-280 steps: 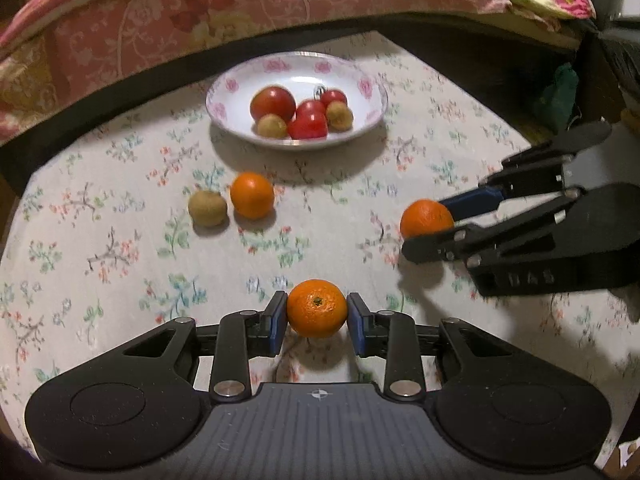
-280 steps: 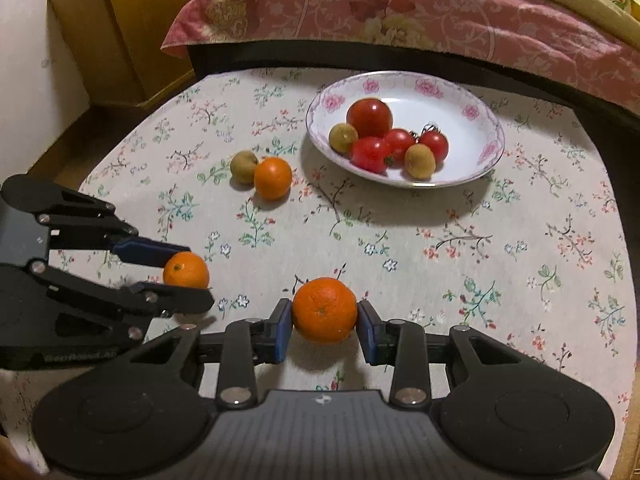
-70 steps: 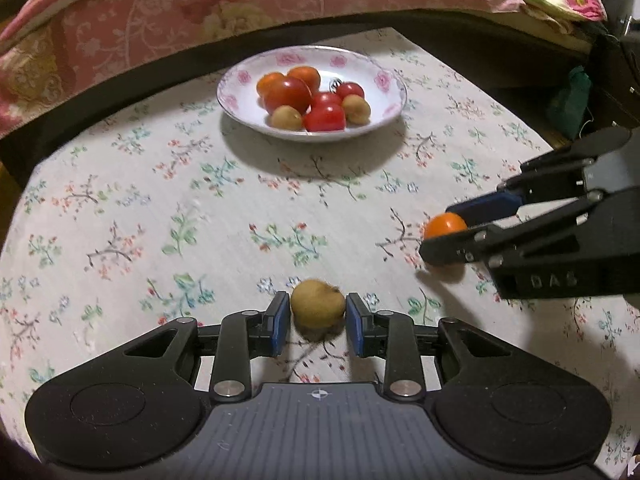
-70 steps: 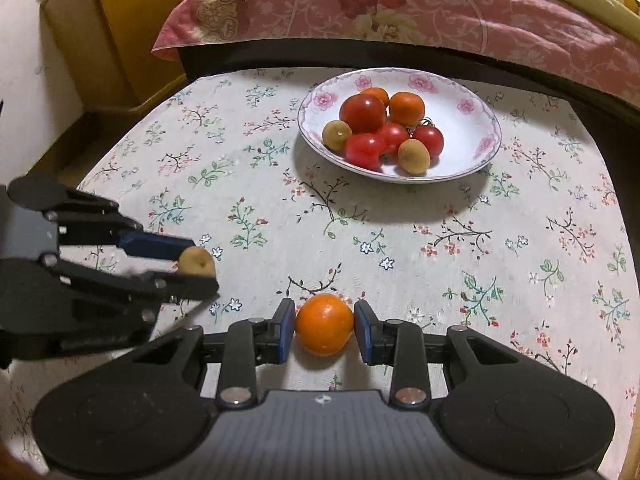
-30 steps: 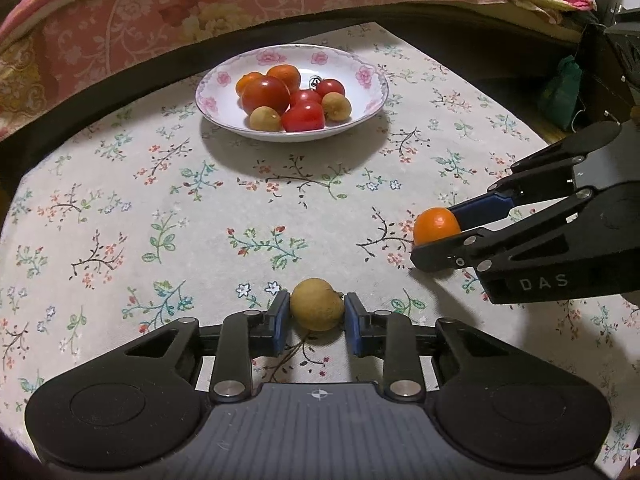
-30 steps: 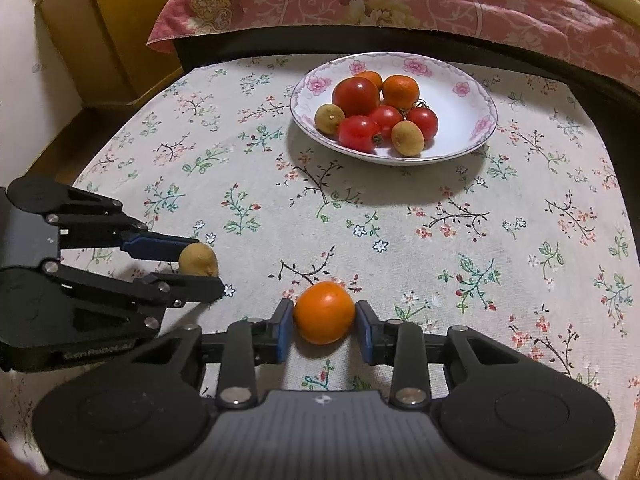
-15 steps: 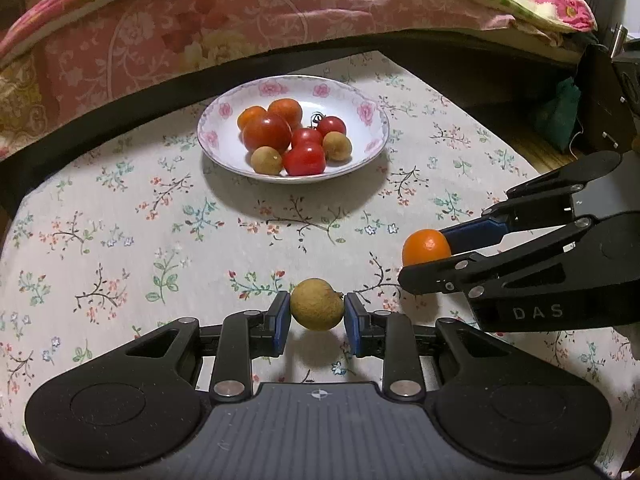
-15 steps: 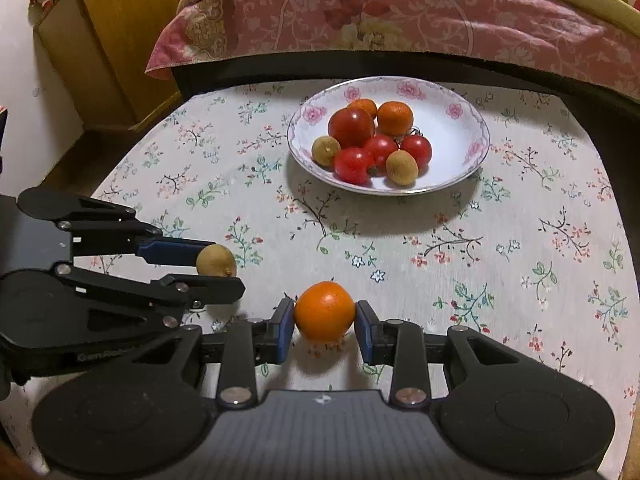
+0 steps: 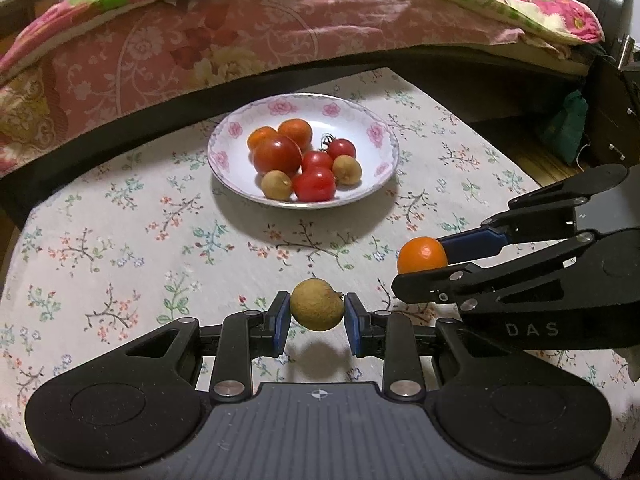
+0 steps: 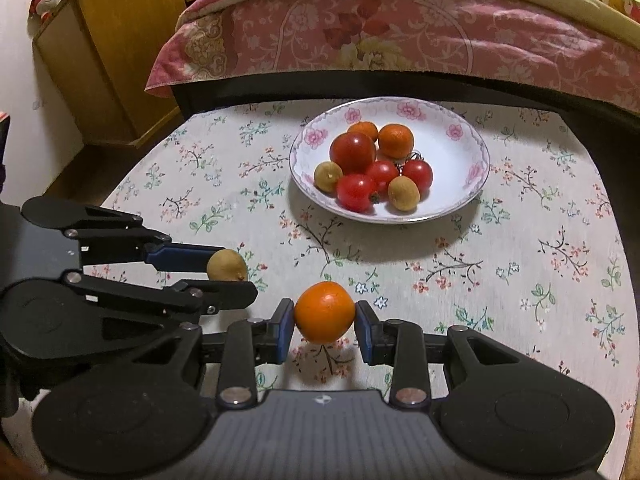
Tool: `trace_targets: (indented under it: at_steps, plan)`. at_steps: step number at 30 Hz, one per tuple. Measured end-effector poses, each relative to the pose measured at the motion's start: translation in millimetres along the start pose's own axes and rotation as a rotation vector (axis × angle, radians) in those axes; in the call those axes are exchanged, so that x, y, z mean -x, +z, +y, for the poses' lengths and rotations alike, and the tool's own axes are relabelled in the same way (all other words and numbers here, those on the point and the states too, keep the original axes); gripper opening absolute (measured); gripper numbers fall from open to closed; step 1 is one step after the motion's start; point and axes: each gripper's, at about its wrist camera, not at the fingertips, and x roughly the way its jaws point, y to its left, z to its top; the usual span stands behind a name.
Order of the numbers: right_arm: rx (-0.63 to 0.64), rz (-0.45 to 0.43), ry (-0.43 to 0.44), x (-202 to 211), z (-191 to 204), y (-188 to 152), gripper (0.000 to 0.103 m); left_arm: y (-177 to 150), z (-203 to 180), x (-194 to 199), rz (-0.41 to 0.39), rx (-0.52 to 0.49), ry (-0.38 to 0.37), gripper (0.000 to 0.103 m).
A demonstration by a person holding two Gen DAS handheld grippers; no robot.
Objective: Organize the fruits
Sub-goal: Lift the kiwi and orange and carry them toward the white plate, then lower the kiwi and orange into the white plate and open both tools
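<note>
My left gripper (image 9: 317, 316) is shut on a small brown round fruit (image 9: 317, 309), lifted clear of the tablecloth with its shadow below. My right gripper (image 10: 325, 326) is shut on a small orange (image 10: 325, 312), also off the cloth. Each gripper shows in the other's view: the right gripper (image 9: 426, 266) with the orange (image 9: 422, 255) at the right, the left gripper (image 10: 230, 276) with the brown fruit (image 10: 227, 265) at the left. Ahead stands a white floral plate (image 9: 376, 136) (image 10: 460, 130) holding tomatoes, two oranges and two brown fruits.
The flowered tablecloth (image 9: 120, 240) covers a round table. Behind the plate runs a dark bed frame (image 10: 400, 88) under a pink quilt. A yellow wooden cabinet (image 10: 120, 40) stands at the far left, and a green bag (image 9: 568, 128) lies by the floor at right.
Both grippers have risen with their fruits and tilted up, so the plate now sits lower and nearer in both views. Both grips are unchanged.
</note>
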Motion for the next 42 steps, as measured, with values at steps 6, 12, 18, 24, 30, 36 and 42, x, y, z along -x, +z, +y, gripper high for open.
trace_targets:
  at_steps: [6,12,18,24,30,36,42]
  plan:
    - [-0.014,-0.015,-0.011,0,-3,6,0.032,8,1,-1,-0.014,-0.002,0.011,0.035]
    - [-0.027,-0.035,-0.023,1,-7,13,0.032,19,3,-2,-0.03,0.003,0.016,0.035]
    - [-0.038,-0.045,-0.03,0,-10,17,0.032,26,4,-3,-0.036,0.0,0.022,0.035]
    - [-0.041,-0.054,-0.039,-1,-12,23,0.032,34,5,-4,-0.045,-0.005,0.03,0.035]
    - [-0.074,-0.08,-0.043,-1,-22,36,0.032,53,7,-8,-0.079,0.002,0.039,0.035]
    - [-0.083,-0.113,-0.059,-6,-36,58,0.032,77,10,-20,-0.106,0.001,0.054,0.035]
    - [-0.107,-0.128,-0.06,-22,-51,72,0.032,91,17,-37,-0.106,0.002,0.079,0.035]
